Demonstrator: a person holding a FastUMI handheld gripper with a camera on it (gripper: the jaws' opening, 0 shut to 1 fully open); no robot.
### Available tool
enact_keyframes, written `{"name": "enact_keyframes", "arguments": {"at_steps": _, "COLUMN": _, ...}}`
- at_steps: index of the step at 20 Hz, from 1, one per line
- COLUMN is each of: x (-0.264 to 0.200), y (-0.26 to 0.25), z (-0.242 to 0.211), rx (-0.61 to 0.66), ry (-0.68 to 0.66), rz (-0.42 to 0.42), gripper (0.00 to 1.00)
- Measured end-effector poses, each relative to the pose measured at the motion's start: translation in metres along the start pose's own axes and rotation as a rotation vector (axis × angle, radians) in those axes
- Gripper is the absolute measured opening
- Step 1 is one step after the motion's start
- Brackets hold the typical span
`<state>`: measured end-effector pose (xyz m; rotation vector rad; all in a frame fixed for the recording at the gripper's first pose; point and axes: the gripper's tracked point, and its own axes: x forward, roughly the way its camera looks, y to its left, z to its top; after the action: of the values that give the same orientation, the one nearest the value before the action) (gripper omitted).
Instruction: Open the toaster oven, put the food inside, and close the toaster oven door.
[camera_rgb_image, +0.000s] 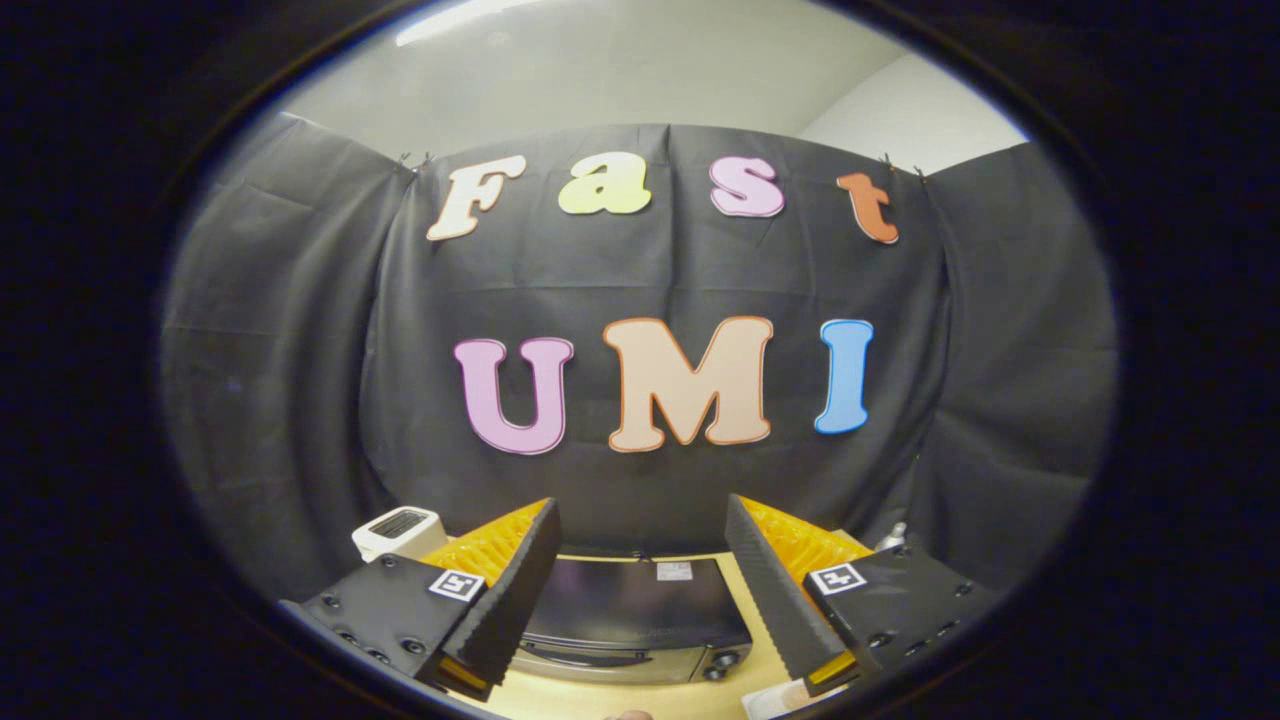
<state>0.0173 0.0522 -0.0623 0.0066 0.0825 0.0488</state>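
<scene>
Gripper view: claw (640, 600) spread wide, empty, above closed toaster oven (630, 625); white appliance (400, 530) beside it.

Recording booth: black cloth wall (640, 270) hung behind a wooden table (755, 655); toaster oven (630, 625) on table, white appliance (400, 530) beside it.

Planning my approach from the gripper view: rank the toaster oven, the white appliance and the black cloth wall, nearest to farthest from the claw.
The claw is open, holding nothing.
1. Toaster oven: nearest, on the wooden table, between and just beyond the fingers.
2. White appliance: farther back, beyond the left finger.
3. Black cloth wall: farthest, behind everything.
</scene>
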Motion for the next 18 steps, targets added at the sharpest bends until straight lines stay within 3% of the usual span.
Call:
{"name": "enact_keyframes", "arguments": {"at_steps": 12, "x": 0.05, "y": 0.049, "z": -0.17, "rx": -0.046, "ry": 0.288, "rz": -0.013, "gripper": 1.0}}
{"name": "enact_keyframes", "arguments": {"at_steps": 18, "x": 0.05, "y": 0.045, "z": -0.223, "rx": -0.034, "ry": 0.389, "rz": -0.045, "gripper": 1.0}}
